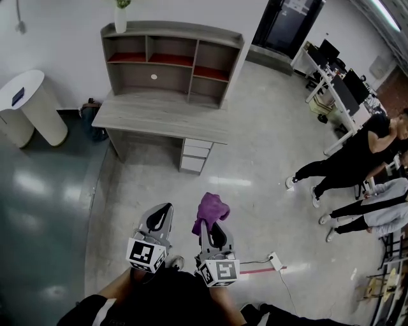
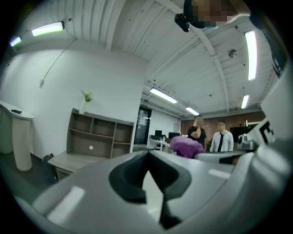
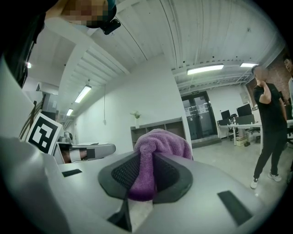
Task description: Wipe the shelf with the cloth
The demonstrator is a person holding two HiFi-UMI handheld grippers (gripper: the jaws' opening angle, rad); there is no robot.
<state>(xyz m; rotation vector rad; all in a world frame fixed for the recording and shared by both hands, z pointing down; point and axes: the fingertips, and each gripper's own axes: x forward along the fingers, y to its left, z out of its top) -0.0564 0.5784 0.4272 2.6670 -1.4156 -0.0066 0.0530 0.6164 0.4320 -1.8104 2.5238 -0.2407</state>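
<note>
The grey wooden shelf [image 1: 172, 60] with red-lined compartments stands on a desk against the far wall, well ahead of both grippers. It is small in the left gripper view [image 2: 98, 132] and partly behind the cloth in the right gripper view [image 3: 158, 127]. The purple cloth [image 1: 212, 209] bunches up out of my right gripper [image 1: 205, 223], which is shut on it. The cloth [image 3: 160, 141] is pinched between the black pads of the right gripper [image 3: 145, 157]. My left gripper [image 1: 167, 207] is held beside it over the floor, its jaw tips together and nothing between them [image 2: 147, 154]. From there the cloth [image 2: 187, 147] shows to the right.
The desk [image 1: 162, 118] under the shelf has drawers [image 1: 194, 156] at its right. A white vase [image 1: 120, 16] tops the shelf. A white round stand [image 1: 29, 105] is at left. Two people [image 1: 357, 153] and office desks [image 1: 338, 83] are at right. A power strip [image 1: 274, 260] lies on the floor.
</note>
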